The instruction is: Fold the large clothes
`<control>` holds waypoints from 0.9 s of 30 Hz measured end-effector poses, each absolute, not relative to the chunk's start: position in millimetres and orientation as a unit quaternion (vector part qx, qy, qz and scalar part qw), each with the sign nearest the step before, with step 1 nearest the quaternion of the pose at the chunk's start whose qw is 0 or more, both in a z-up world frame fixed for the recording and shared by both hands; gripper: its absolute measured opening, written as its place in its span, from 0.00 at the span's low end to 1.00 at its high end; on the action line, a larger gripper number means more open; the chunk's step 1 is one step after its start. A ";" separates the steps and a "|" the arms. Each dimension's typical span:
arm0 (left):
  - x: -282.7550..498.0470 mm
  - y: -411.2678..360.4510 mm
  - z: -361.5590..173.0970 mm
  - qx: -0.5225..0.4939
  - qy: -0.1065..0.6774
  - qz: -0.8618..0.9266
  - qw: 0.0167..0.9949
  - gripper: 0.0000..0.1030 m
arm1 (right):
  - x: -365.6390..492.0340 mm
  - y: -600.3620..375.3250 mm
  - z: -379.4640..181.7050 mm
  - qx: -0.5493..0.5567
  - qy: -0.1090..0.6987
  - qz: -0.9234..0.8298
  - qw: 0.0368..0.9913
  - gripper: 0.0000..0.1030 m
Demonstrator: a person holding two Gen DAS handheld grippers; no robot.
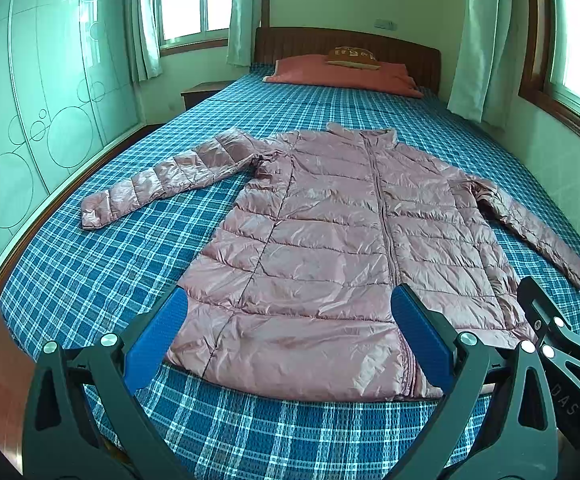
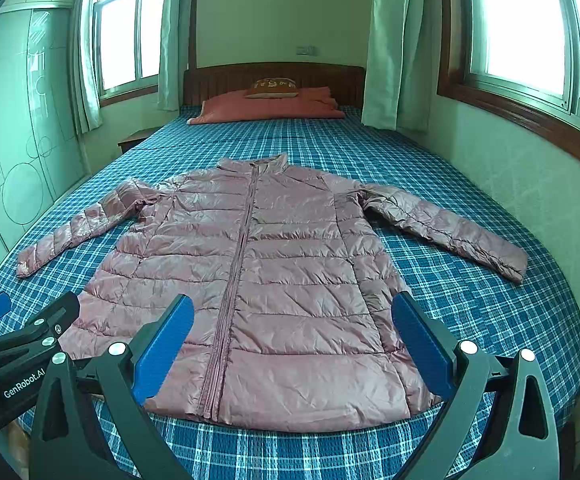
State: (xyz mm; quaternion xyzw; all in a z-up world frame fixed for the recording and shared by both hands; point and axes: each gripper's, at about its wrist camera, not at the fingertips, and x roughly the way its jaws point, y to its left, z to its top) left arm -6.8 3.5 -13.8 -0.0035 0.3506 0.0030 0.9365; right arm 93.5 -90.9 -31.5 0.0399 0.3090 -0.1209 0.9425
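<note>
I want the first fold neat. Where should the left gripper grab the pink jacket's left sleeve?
Grip the cuff of the left sleeve of the pink quilted puffer jacket, coming from the bed's left edge. The sleeve lies flat and angled outward, its cuff free on the blue plaid bedsheet.

Bed: blue plaid sheet, wooden headboard
Pillow: reddish, a small brown cushion on top
Curtains: pale green, beside bright windows
Wardrobe: glossy, circle pattern
Nightstand: beside bed

We see a plaid-sheeted bed, wooden headboard, curtained windows — bright daylight — and a wardrobe.
</note>
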 end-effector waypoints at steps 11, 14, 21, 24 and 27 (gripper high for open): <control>24.3 14.9 -38.6 -0.041 0.390 0.002 0.920 0.98 | 117.0 -100.1 -53.9 0.068 0.334 -0.104 0.935 0.95; 44.6 23.5 -55.6 -0.062 0.420 0.005 0.905 0.98 | 130.0 -108.2 -66.9 0.086 0.344 -0.103 0.929 0.95; 94.8 60.2 -81.4 -0.114 0.453 0.042 0.883 0.98 | 158.9 -147.6 -87.9 0.148 0.349 -0.099 0.920 0.95; 120.8 91.8 -92.7 -0.156 0.467 0.065 0.868 0.98 | 170.7 -183.0 -97.1 0.202 0.343 -0.104 0.912 0.95; 141.0 124.8 -102.8 -0.172 0.466 0.119 0.860 0.77 | 178.8 -223.4 -107.4 0.246 0.333 -0.132 0.900 0.93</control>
